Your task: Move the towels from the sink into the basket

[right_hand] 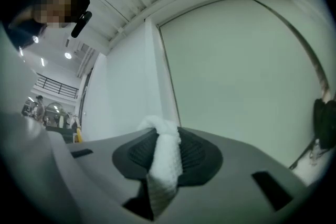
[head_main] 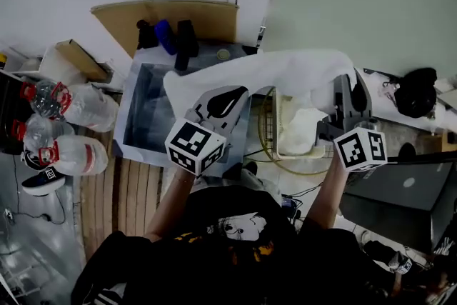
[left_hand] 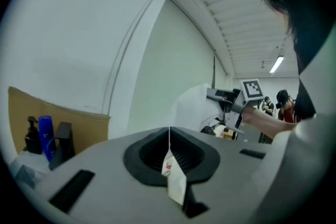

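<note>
A white towel (head_main: pixel 271 71) hangs stretched between my two grippers, above the grey sink (head_main: pixel 130 102) and the wire basket (head_main: pixel 266 126) to its right. My left gripper (head_main: pixel 211 98) is shut on the towel's left end; in the left gripper view, only a thin edge and the label (left_hand: pixel 175 182) show between the jaws of the left gripper (left_hand: pixel 169 135). My right gripper (head_main: pixel 349 88) is shut on the right end, over the basket. In the right gripper view, a thick fold of towel (right_hand: pixel 165 164) is pinched in the right gripper (right_hand: pixel 166 136). More white cloth (head_main: pixel 303 128) lies in the basket.
Dark and blue bottles (head_main: pixel 166 36) stand behind the sink against a cardboard sheet (head_main: pixel 207 16). Large water bottles (head_main: pixel 75 153) lie at the left. A dark case (head_main: pixel 400 200) and a black object (head_main: pixel 416 91) sit at the right. Cables trail beside the basket.
</note>
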Tool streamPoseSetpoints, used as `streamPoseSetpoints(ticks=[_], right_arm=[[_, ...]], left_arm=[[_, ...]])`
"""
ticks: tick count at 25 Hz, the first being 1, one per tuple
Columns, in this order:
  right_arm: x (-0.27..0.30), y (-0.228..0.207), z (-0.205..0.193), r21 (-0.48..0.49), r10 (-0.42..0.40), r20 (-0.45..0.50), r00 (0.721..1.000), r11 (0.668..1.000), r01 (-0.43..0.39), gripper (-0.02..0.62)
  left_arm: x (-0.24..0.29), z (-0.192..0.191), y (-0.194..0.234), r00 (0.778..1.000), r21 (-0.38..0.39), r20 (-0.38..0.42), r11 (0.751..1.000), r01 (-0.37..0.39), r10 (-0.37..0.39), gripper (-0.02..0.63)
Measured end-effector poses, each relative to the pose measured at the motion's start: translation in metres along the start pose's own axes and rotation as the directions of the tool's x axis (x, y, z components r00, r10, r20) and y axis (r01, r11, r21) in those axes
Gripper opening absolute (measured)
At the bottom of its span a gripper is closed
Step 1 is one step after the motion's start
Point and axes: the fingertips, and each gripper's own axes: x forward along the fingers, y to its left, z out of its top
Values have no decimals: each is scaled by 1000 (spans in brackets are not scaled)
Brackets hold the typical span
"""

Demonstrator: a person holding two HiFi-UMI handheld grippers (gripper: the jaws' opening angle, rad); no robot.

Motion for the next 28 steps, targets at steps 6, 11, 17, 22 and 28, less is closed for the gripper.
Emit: streamPoseSetpoints(ticks=[6, 11, 17, 22, 28], right_arm=[[-55, -108, 27, -71, -162, 9, 987, 984, 162, 86], [-99, -179, 62, -86, -273, 92, 958, 956, 280, 86], [-103, -214, 15, -127, -273, -46, 961, 956, 266, 86], [-81, -224, -114, -172, -280, -327, 903, 957, 235, 87], [-57, -223, -293, -310, -270, -654, 707, 948, 74, 89]], left_arm=[[68, -6, -61, 993, 13, -26, 994, 112, -111, 9], [104, -14, -101, 983, 20, -57, 984, 174, -173, 11], [128, -33, -123, 973, 18, -105, 978, 208, -205, 9], [142, -51, -125, 967, 20, -156, 978, 206, -201, 9], [151, -80, -116, 953, 6, -237, 981, 193, -186, 9]])
